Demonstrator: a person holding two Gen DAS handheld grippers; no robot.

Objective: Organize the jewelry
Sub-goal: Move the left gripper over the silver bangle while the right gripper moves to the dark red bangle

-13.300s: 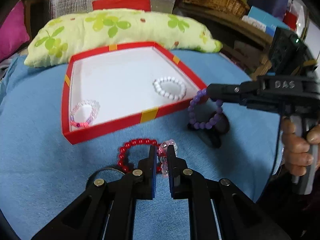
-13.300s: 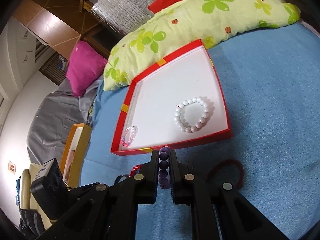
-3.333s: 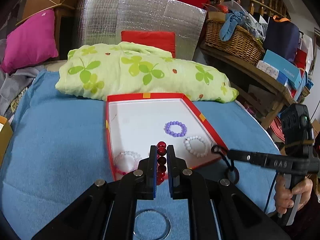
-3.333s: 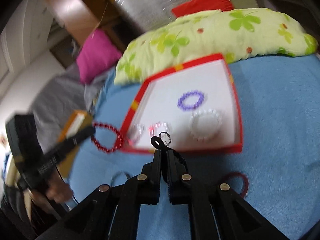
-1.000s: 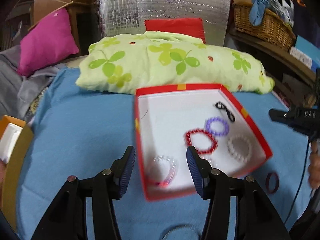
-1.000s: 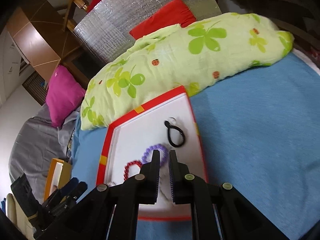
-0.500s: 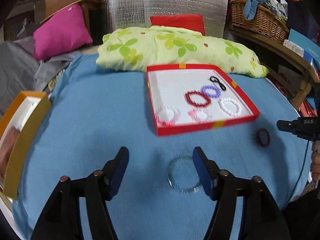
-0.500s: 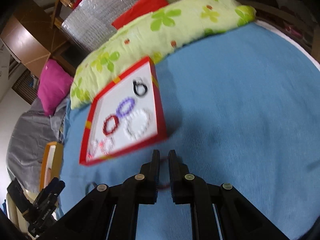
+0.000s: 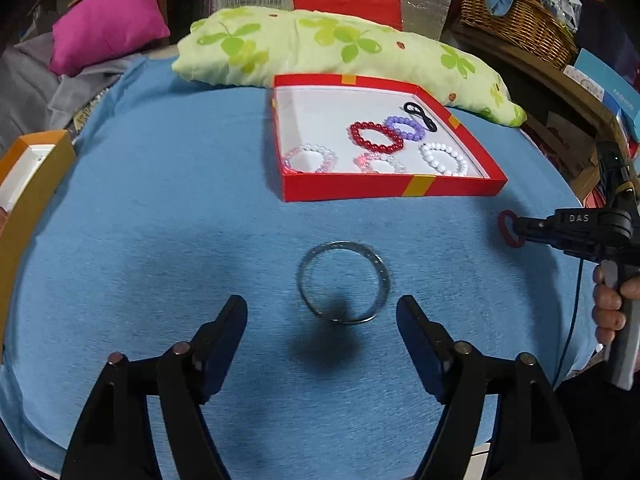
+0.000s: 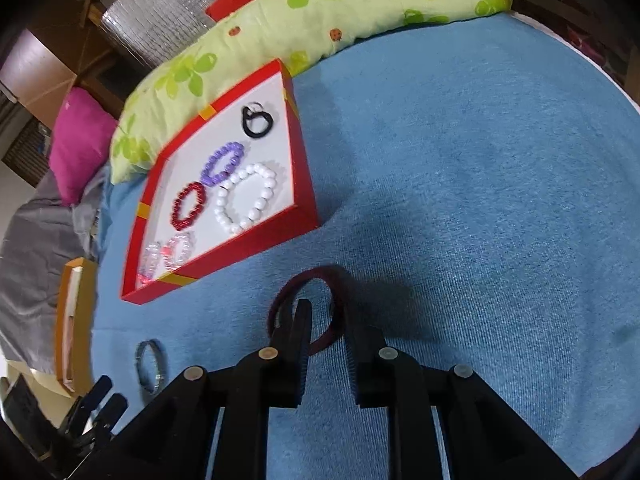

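Left gripper (image 9: 322,322) spread wide above silver bangle (image 9: 343,282), right gripper (image 10: 325,322) parted, straddling dark red band (image 10: 306,312) on blue cloth (image 10: 460,200), beaded bracelets in red tray (image 9: 394,190).

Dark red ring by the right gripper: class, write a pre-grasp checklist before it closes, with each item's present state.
1. Right gripper open: ok.
2. Dark red ring lies flat on the blue cloth, outside the red tray: ok.
3. One finger over the ring's inside, so the band's right side sits between the jaws: ok.
4. Fingertips low enough to catch the band: cannot tell.
5. Free white floor left in the tray: ok.
6. Left gripper open above the silver bangle, well away: ok.
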